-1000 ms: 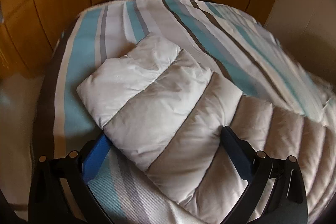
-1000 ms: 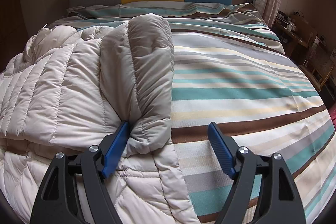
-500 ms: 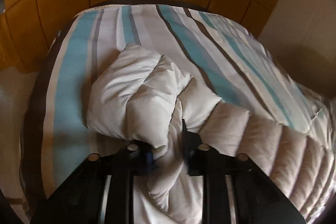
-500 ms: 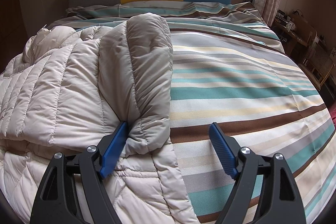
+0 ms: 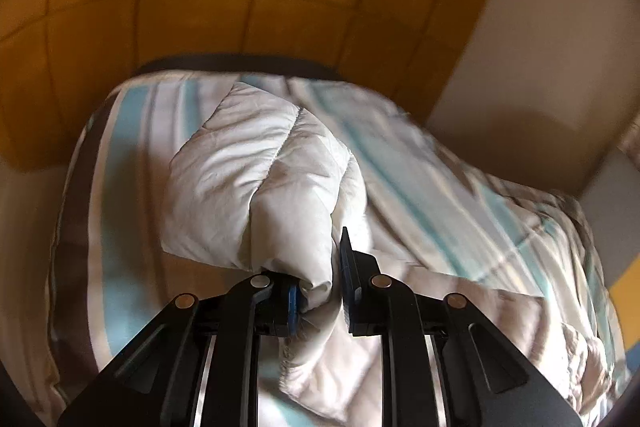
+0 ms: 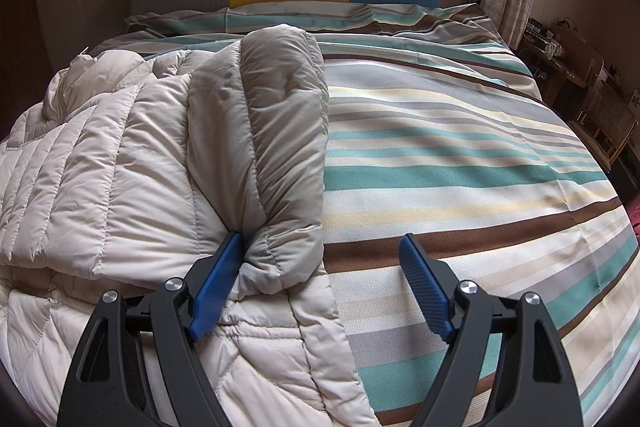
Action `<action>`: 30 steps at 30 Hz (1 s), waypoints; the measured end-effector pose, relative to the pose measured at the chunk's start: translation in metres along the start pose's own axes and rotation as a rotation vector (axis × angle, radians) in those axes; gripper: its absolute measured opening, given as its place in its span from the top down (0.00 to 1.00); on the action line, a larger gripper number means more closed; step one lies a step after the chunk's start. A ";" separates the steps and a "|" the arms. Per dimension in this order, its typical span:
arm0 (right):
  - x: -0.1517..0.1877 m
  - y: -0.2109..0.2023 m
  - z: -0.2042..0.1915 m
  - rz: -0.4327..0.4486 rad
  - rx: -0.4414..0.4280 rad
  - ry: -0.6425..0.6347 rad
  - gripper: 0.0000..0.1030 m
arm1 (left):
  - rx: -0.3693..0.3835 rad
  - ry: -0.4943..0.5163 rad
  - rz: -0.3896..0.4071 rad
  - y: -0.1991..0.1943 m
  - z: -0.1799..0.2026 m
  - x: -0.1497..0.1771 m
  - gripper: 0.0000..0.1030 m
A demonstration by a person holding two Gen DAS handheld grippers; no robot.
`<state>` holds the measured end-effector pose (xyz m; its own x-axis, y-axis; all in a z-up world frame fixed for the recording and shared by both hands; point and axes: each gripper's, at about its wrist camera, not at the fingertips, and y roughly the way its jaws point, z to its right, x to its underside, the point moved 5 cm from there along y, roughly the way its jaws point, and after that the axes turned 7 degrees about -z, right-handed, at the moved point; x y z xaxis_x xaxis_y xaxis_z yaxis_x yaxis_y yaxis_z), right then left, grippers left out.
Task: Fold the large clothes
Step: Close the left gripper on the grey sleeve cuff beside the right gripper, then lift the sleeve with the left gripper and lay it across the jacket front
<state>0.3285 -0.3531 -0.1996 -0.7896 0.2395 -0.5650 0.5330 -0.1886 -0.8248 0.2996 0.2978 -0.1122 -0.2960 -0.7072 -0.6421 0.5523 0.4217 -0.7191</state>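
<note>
Puffer jacket, cream and quilted, lies on the striped bed; no label or writing is readable. Left gripper jaws clamp a bunched fold of it. Right gripper jaws stand wide around the sleeve end, unclamped.

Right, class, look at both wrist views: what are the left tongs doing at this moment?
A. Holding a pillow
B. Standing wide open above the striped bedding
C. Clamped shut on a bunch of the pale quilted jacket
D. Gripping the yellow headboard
C: the left tongs have their blue pads pinched on a gathered bunch of the pale quilted jacket, which is pulled up off the striped bedding.
</note>
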 end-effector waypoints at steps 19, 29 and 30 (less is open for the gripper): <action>-0.001 0.002 0.001 -0.003 0.003 0.004 0.22 | 0.277 0.538 0.165 -0.112 0.192 0.099 0.84; -0.001 0.003 0.000 -0.003 0.000 0.007 0.21 | 0.370 0.744 0.155 -0.145 0.254 0.173 0.84; -0.001 0.003 0.001 -0.003 -0.001 0.007 0.21 | 0.376 0.765 0.152 -0.146 0.258 0.181 0.84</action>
<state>0.3305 -0.3545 -0.2013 -0.7892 0.2471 -0.5623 0.5305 -0.1872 -0.8268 0.3668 -0.0382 -0.0547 -0.5664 -0.0252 -0.8237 0.8096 0.1695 -0.5619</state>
